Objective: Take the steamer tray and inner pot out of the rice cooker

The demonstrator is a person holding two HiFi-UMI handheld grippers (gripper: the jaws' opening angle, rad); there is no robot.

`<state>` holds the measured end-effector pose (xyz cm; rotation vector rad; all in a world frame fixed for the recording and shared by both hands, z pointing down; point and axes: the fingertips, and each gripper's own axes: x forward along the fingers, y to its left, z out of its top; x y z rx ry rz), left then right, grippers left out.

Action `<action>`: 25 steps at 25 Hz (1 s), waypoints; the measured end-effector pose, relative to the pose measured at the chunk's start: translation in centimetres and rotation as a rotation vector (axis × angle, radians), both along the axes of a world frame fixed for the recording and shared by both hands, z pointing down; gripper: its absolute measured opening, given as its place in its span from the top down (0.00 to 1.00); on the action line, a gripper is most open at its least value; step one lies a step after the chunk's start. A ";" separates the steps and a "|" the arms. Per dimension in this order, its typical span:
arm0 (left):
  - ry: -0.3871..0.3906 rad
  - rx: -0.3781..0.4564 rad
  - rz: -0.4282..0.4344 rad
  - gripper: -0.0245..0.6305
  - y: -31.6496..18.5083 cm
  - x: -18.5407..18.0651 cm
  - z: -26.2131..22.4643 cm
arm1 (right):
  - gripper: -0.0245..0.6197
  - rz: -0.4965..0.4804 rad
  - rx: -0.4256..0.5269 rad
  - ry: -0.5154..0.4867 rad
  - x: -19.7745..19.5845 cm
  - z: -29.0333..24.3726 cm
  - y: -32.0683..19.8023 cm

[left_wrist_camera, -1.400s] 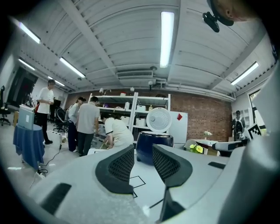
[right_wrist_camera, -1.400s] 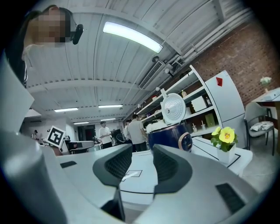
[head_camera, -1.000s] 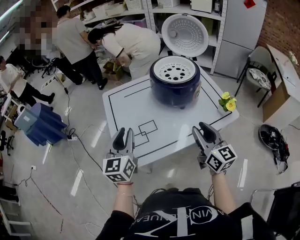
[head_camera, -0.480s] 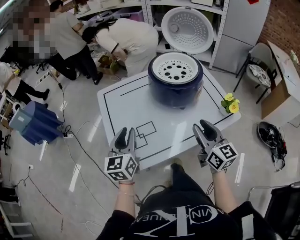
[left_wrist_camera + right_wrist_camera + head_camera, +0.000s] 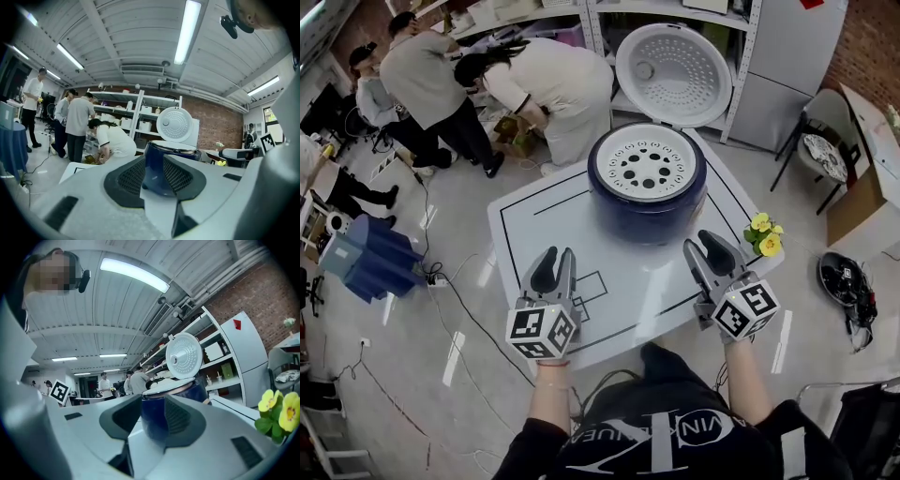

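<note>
White table (image 5: 534,220) with black lines, yellow flowers (image 5: 766,236) at its right edge. Blue container (image 5: 370,262) on floor left, people (image 5: 427,75) far left.

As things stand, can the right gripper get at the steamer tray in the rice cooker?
Probably yes. The lid stands open, leaving the steamer tray exposed atop the rice cooker; only table surface lies between it and the right gripper, whose jaws are apart and empty.
</note>
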<state>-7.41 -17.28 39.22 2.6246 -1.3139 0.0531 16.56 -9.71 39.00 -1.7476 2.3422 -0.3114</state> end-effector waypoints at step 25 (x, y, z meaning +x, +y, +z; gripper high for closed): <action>-0.067 0.063 0.062 0.81 -12.5 10.5 -3.6 | 0.70 0.005 -0.256 0.356 8.9 -2.1 -18.9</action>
